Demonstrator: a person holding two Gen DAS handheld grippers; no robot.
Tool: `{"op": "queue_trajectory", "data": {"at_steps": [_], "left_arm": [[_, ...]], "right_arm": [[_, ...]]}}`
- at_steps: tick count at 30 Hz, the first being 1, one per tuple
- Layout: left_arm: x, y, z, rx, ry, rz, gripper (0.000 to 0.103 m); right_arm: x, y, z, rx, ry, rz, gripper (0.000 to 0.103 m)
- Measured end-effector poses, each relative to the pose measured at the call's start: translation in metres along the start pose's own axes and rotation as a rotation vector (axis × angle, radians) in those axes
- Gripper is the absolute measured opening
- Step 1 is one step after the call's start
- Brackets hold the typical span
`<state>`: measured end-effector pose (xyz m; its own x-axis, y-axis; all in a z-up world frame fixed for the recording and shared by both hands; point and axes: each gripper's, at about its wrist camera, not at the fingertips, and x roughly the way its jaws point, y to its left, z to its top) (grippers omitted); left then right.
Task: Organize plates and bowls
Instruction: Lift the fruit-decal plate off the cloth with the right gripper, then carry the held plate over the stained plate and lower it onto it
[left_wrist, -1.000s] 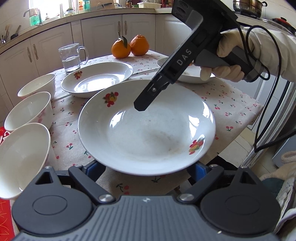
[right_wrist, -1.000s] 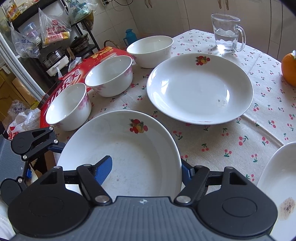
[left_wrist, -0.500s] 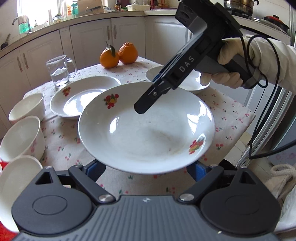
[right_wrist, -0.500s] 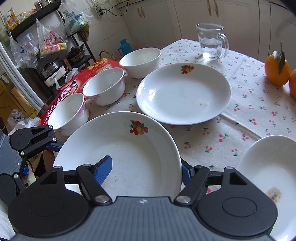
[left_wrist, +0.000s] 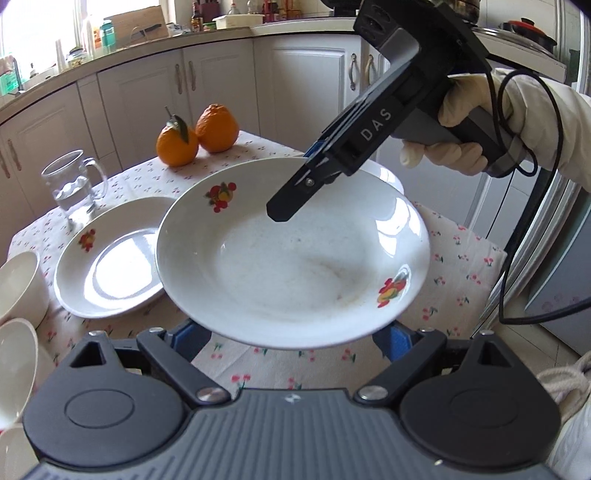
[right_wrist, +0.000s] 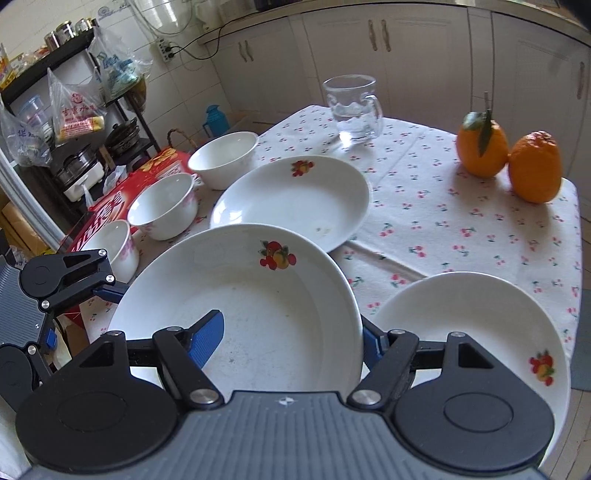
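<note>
A deep white plate with fruit decals hangs in the air above the cherry-print tablecloth, held from two sides. My right gripper is shut on its rim, one blue finger inside the dish and the other behind the rim. From the left wrist view, the right gripper reaches in over the far rim. My left gripper carries the near side, its fingertips hidden under the plate. A second fruit plate lies behind on the table, a third plate lies to the right. Three white bowls line the left.
A glass mug with water stands at the table's back. Two oranges sit at the far right corner. A red box lies under the bowls at the left edge. Kitchen cabinets surround the table, and a person's gloved hand grips the right tool.
Both grippers have risen and carried the plate across the table. In the left view it now overlaps the second plate's rim; in the right view the third plate has come into sight.
</note>
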<state>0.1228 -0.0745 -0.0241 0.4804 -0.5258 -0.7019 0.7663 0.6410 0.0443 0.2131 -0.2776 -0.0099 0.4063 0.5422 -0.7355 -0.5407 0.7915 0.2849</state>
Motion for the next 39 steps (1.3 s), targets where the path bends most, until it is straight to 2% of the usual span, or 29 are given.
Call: {"op": "queue_trajectory", "data": {"at_steps": [12,22,39], "left_arm": [[0.044,-0.015,0.035,0.071,0.017,-0.061,0.093],[0.069,-0.016,0.048,0.073,0.034,-0.090,0.093],[0.091,-0.011,0.061,0.073,0.042,-0.101,0.093]], "right_arm": [[-0.025,-0.050,-0.014,0.070,-0.043,-0.074,0.080],[-0.029,-0.083,-0.023,0.127,-0.071,-0.089,0.080],[-0.022,-0.113,-0.033,0.182,-0.093,-0.094,0.080]]}}
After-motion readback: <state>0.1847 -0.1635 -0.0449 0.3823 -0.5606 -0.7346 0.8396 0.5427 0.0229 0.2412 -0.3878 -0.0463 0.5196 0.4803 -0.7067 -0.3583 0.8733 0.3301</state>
